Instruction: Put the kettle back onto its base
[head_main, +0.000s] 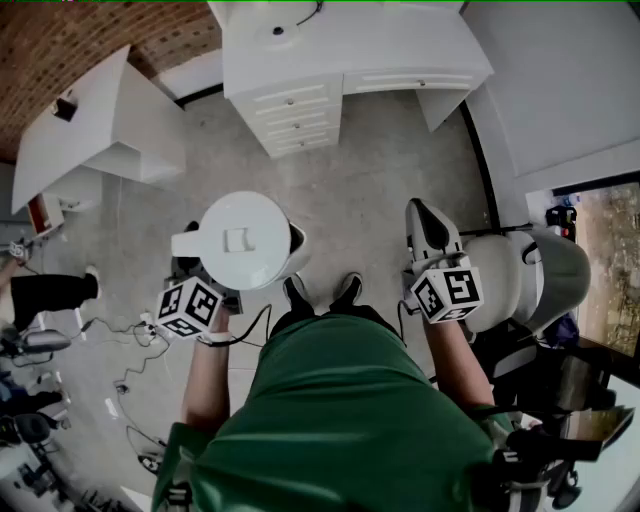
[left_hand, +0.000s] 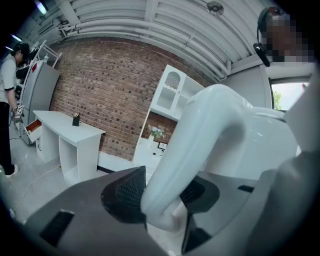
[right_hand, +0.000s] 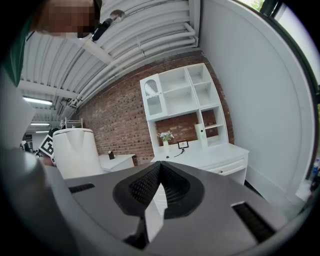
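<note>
Pinching the handle (left_hand: 200, 130) of the white kettle (head_main: 245, 240), the left gripper (left_hand: 162, 195) holds it aloft over the floor (head_main: 370, 170); that narrow hold could let it swing or slip. The right gripper (right_hand: 159, 172) has its jaws pressed together, empty.

kettle (head_main: 245, 240): one
grippers: two, left gripper (left_hand: 161, 194) and right gripper (right_hand: 159, 177)
cubes: two, left cube (head_main: 190, 306) and right cube (head_main: 447, 290)
desks: two, plain desk (head_main: 70, 130) and drawer desk (head_main: 330, 60)
shoes: two, left shoe (head_main: 296, 291) and right shoe (head_main: 347, 290)
persons: two, wearer (head_main: 330, 420) and bystander (left_hand: 7, 80)
vase (right_hand: 165, 143): one
</note>
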